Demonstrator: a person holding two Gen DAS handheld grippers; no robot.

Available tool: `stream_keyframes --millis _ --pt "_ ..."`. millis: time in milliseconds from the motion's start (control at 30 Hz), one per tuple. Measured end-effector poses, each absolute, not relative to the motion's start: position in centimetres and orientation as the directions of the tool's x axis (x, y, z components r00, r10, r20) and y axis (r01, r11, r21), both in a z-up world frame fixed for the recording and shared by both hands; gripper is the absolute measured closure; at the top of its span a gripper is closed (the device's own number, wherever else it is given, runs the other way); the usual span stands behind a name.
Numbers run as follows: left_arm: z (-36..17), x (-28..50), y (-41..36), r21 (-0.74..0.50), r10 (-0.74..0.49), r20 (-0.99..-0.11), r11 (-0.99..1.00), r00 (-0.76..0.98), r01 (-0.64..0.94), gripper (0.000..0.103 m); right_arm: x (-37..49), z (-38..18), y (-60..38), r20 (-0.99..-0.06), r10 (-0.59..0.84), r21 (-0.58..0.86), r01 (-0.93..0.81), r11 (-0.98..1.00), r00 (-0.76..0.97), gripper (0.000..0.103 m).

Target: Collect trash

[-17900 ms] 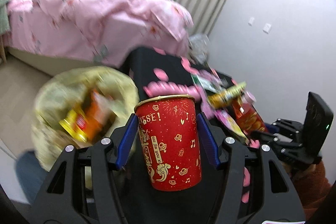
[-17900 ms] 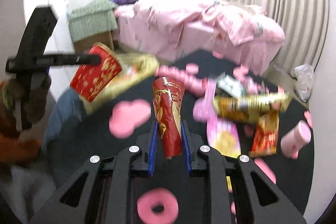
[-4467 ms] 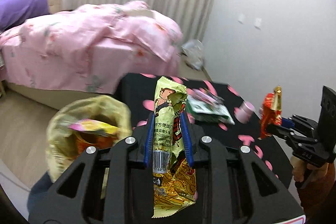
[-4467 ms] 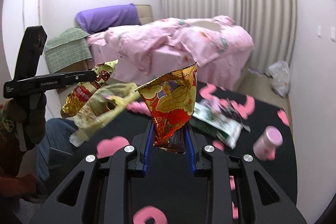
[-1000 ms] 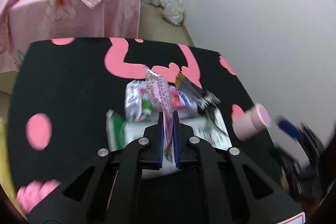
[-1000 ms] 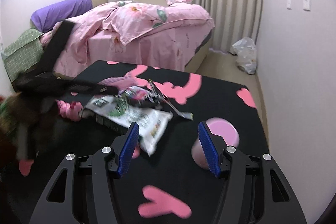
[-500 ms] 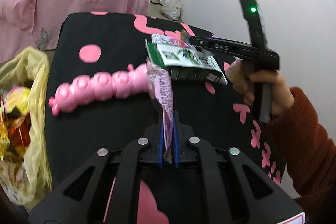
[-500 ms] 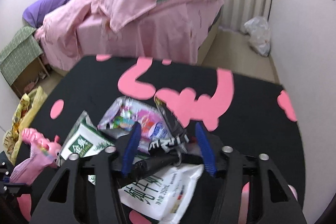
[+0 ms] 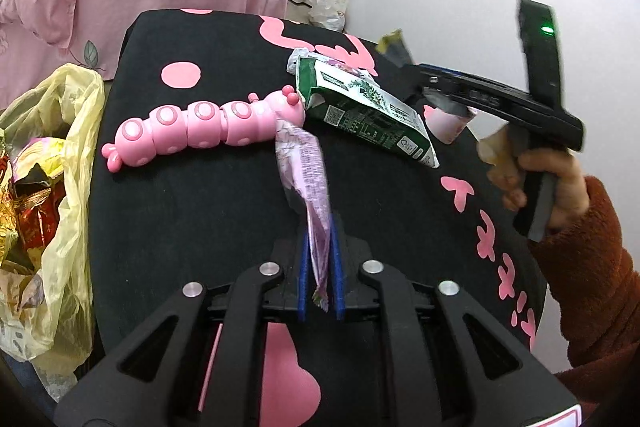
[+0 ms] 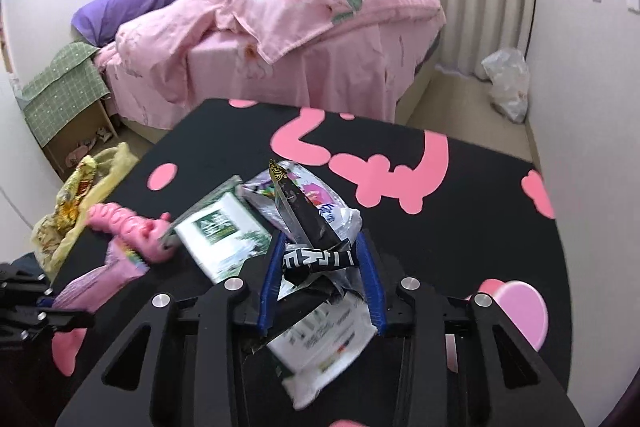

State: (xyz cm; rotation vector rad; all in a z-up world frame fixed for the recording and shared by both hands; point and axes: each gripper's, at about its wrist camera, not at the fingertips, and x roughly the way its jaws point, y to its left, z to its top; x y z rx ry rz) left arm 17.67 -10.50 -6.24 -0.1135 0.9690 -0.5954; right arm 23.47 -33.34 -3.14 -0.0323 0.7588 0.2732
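Note:
My left gripper (image 9: 319,269) is shut on a thin purple wrapper (image 9: 306,167) and holds it above the black table (image 9: 200,211). My right gripper (image 10: 322,275) is closed on a black wrapper (image 10: 308,227) that stands up between its blue pads; it also shows in the left wrist view (image 9: 394,49). A green and white carton (image 9: 364,111) lies on the table, also seen in the right wrist view (image 10: 222,227). A silvery packet (image 10: 316,195) lies behind the black wrapper. A yellow trash bag (image 9: 44,187) full of wrappers hangs at the table's left edge.
A pink caterpillar toy (image 9: 204,127) lies beside the carton. A pink cup (image 10: 520,311) stands at the right, also seen in the left wrist view (image 9: 450,125). A pink bed (image 10: 280,39) stands beyond the table. A white bag (image 10: 508,83) lies on the floor.
My right gripper has closed on the black wrapper and lifted it off the pile. My left gripper has stayed shut on the purple wrapper and drifted slightly toward the bag side.

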Motion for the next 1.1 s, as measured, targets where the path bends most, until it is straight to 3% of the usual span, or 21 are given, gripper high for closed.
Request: stream_keyframes --millis 100,200,467,800,1033,1100 --pt "-6.0 17.4 -10.4 -0.351 -0.526 -0.739 0.834 0.422 0.425 0.074 21.2 -2.4 -33.3 -0.660 0.256 0.073 -0.279 0.958 0.706 0.068" --pt "-5.8 17.1 -10.4 -0.337 -0.520 -0.741 0.835 0.426 0.434 0.067 19.0 -2.4 -33.5 -0.651 0.272 0.082 -0.291 0.953 0.709 0.068" --pt "-5.8 16.2 -10.3 -0.329 -0.527 -0.745 0.824 0.410 0.461 0.060 13.7 -4.5 -34.4 -0.656 0.285 0.132 -0.266 0.955 0.699 0.068" --pt "-6.5 13.6 -13.2 -0.292 -0.550 -0.755 0.770 0.356 0.568 0.058 9.7 -6.6 -35.7 -0.688 0.205 0.058 -0.229 0.972 0.696 0.068" --pt "-7.6 13.8 -14.5 -0.328 -0.557 -0.774 0.759 0.300 0.563 0.042 7.8 -7.6 -38.0 -0.694 0.190 0.083 -0.185 0.979 0.695 0.067" --pt "-7.6 13.6 -15.0 -0.332 -0.559 -0.779 0.752 0.284 0.569 0.042 7.3 -8.0 -38.5 -0.692 0.213 0.107 -0.194 0.975 0.690 0.066"
